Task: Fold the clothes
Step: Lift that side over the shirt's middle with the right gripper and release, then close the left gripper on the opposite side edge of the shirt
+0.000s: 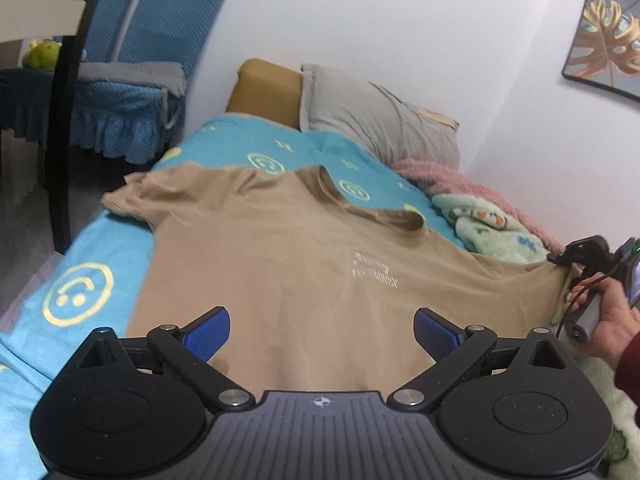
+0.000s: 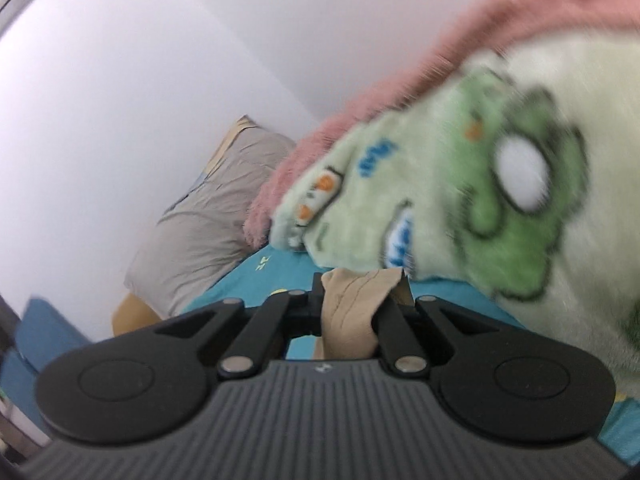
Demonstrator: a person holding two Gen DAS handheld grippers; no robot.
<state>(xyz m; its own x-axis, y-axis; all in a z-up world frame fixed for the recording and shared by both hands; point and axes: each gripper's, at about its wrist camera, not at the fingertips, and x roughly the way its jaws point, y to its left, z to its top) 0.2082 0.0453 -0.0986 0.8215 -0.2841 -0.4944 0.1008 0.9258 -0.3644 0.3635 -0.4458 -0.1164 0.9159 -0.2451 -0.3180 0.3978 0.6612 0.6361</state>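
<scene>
A tan T-shirt point(image 1: 280, 248) lies spread on the blue smiley-print bedsheet point(image 1: 80, 280), collar toward the pillow. My left gripper point(image 1: 322, 330) hovers open over its lower part, blue pads point(image 1: 210, 334) wide apart with nothing between them. At the right edge of the left wrist view, a hand holds my right gripper point(image 1: 570, 266), which pinches the shirt's right sleeve and lifts it. In the right wrist view, that gripper point(image 2: 362, 294) is shut on a bunch of tan shirt fabric point(image 2: 352, 308).
A grey pillow point(image 1: 376, 120) and a mustard cushion point(image 1: 266, 90) lie at the head of the bed. A pink and green fleece blanket point(image 2: 460, 200) is heaped along the wall. A blue-covered chair point(image 1: 132, 92) and dark table leg point(image 1: 64, 140) stand left of the bed.
</scene>
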